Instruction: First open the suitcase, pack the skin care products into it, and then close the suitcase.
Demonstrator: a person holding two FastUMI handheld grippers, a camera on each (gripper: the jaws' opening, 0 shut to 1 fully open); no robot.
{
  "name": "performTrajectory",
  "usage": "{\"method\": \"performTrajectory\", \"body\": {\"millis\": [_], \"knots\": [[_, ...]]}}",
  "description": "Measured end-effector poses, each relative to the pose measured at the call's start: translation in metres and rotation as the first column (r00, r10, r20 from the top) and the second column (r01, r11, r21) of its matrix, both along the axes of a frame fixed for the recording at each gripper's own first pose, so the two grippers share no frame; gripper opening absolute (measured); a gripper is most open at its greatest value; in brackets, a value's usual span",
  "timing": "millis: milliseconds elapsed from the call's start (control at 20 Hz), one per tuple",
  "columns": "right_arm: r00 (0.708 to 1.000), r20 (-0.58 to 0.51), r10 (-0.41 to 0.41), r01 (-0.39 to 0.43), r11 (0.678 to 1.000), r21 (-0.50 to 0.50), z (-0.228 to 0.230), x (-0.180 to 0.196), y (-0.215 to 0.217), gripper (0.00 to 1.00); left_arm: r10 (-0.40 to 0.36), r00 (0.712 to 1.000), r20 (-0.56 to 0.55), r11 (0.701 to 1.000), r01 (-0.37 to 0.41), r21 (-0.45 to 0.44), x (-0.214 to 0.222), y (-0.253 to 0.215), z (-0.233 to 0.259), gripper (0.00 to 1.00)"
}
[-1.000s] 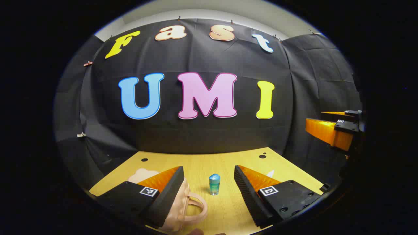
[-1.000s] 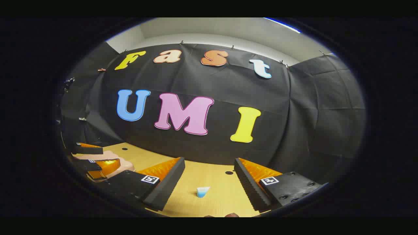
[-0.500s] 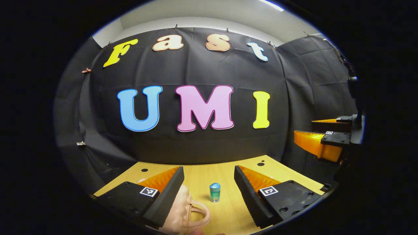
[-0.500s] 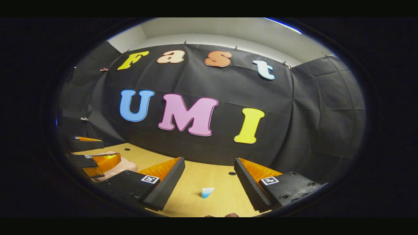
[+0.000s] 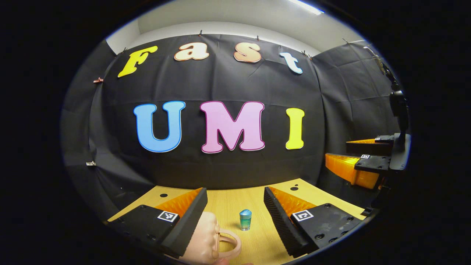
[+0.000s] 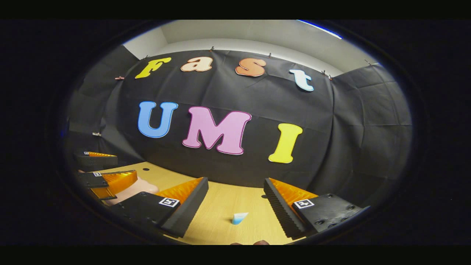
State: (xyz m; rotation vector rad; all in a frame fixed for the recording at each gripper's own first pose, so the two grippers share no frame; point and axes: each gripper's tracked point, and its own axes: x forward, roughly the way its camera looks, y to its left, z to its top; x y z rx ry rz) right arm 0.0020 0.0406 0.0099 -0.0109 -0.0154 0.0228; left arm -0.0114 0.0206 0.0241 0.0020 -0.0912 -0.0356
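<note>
Both grippers have tipped slightly upward since a second ago, so the wooden table (image 5: 228, 200) sits lower in each view. Left gripper (image 5: 235, 209) gapes wide and empty; the pink suitcase (image 5: 206, 239) lies at seven o'clock against its left finger, handle toward a small teal bottle (image 5: 245, 219) standing between the fingers. Right gripper (image 6: 235, 206), equally wide and empty, frames a small blue-and-white tube (image 6: 239, 218) lying dead ahead.

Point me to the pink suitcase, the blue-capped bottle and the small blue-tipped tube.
pink suitcase (image 5: 204, 237): left gripper view, on its body beside the handle.
blue-capped bottle (image 5: 245, 220): left gripper view, mid-body.
blue-tipped tube (image 6: 239, 218): right gripper view, middle of the tube.
</note>
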Motion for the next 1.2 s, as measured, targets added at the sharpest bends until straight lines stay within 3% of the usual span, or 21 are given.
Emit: {"method": "performTrajectory", "body": {"millis": [400,550,700,1000,1200], "knots": [[1.000,-0.012,-0.015,0.015,1.000,-0.010,-0.004,-0.007,0.007,0.99,-0.037,0.994,-0.098,0.999,0.037,-0.005,0.006,-0.003,-0.036,0.97],[1.000,-0.015,-0.022,0.022,1.000,0.000,-0.008,-0.013,0.006,0.96,-0.073,0.980,-0.183,0.997,0.067,-0.036,0.012,-0.012,-0.060,0.97],[1.000,-0.028,0.008,-0.008,1.000,-0.001,-0.016,-0.014,0.001,0.94,-0.060,0.961,-0.270,0.998,0.054,-0.029,0.024,-0.015,-0.087,0.97],[0.999,-0.039,0.009,-0.007,0.999,0.043,-0.030,-0.004,-0.039,0.96,-0.021,0.863,-0.504,1.000,0.011,-0.023,0.047,-0.019,-0.164,0.97],[0.998,-0.070,0.006,-0.002,0.998,0.055,-0.050,-0.002,-0.065,0.96,0.012,0.753,-0.657,0.999,-0.035,-0.021,0.057,-0.019,-0.216,0.97]]}}
